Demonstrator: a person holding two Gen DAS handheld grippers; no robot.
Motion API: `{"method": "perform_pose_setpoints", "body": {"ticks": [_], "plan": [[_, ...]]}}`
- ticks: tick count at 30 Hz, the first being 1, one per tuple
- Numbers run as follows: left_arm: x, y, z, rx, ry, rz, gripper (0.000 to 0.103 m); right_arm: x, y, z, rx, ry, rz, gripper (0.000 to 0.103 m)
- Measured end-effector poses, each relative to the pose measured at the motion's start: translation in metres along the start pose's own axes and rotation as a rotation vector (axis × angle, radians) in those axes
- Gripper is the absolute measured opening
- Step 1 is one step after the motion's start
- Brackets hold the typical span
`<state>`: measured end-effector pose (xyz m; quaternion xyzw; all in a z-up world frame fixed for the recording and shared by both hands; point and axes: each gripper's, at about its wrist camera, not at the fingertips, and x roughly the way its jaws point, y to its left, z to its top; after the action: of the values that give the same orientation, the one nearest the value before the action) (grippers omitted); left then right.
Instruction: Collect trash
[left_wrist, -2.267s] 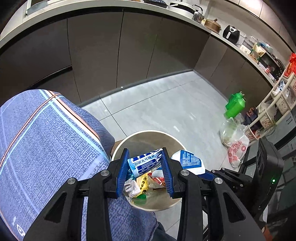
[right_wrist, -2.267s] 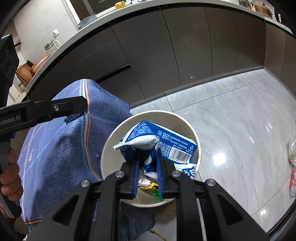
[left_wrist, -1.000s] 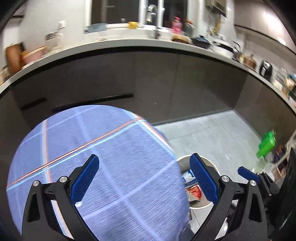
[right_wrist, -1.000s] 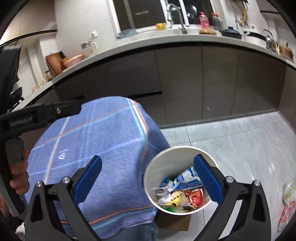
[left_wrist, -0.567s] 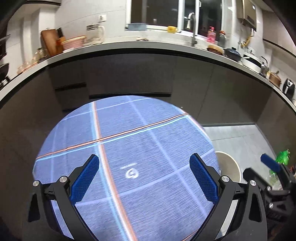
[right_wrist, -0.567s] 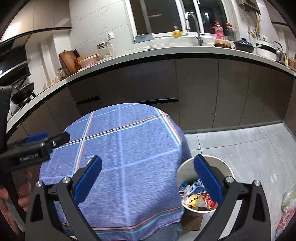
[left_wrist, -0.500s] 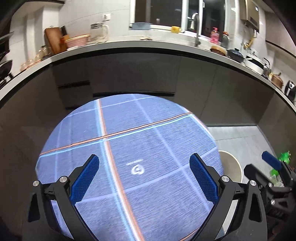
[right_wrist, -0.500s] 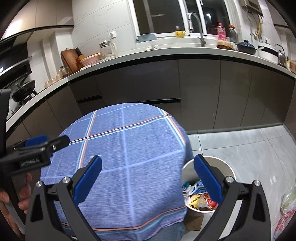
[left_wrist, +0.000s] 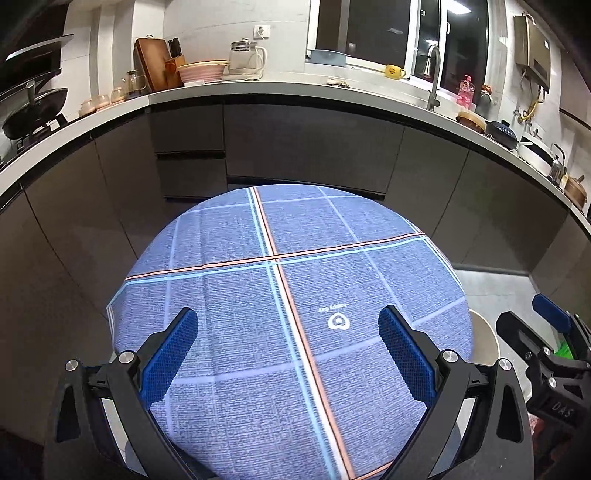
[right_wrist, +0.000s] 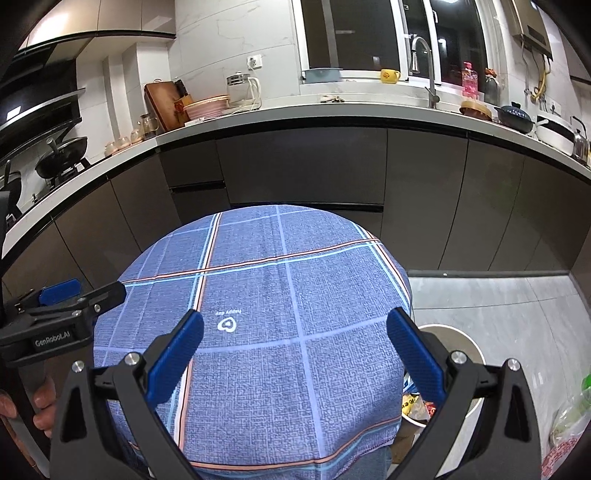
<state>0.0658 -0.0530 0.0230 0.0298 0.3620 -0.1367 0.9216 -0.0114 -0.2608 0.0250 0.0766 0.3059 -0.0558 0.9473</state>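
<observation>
A round table under a blue plaid cloth (left_wrist: 288, 295) (right_wrist: 266, 314) fills both views, and its top carries no trash. My left gripper (left_wrist: 288, 354) hangs open over the cloth with nothing between its fingers. My right gripper (right_wrist: 295, 350) is open too, over the table's right side. A beige trash bin (right_wrist: 461, 343) stands on the floor at the table's right edge; wrappers (right_wrist: 415, 404) show inside it. Only its rim (left_wrist: 487, 336) peeks out in the left wrist view. The right gripper's blue fingertip (left_wrist: 550, 312) shows at the right of the left wrist view.
Dark cabinets under a pale counter (right_wrist: 295, 110) curve behind the table, with a kettle, bowls, pans and a sink tap on it. Grey floor tiles (right_wrist: 498, 306) lie right of the table. A plastic bag (right_wrist: 569, 417) sits on the floor at far right. A hand (right_wrist: 40, 406) holds the left gripper.
Both grippers let go of blue wrappers into the bin, opened wide, then rose and swung left from the bin to over the table, which now fills both views.
</observation>
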Motion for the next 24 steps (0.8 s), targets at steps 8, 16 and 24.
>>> {"method": "perform_pose_setpoints", "body": {"ticks": [8, 16, 24], "plan": [[0.0014, 0.0086, -0.0012, -0.012, 0.007, 0.007, 0.095, 0.0053, 0.0038, 0.0017, -0.005, 0.01, 0.004, 0.1], [0.0022, 0.0083, 0.0005, -0.008, 0.007, 0.009, 0.095, 0.0046, 0.0007, 0.0016, 0.0, 0.004, 0.002, 0.1], [0.0002, 0.0049, -0.0015, -0.004, 0.004, 0.007, 0.095, 0.003, -0.0012, -0.0002, 0.0, 0.0, 0.003, 0.1]]}}
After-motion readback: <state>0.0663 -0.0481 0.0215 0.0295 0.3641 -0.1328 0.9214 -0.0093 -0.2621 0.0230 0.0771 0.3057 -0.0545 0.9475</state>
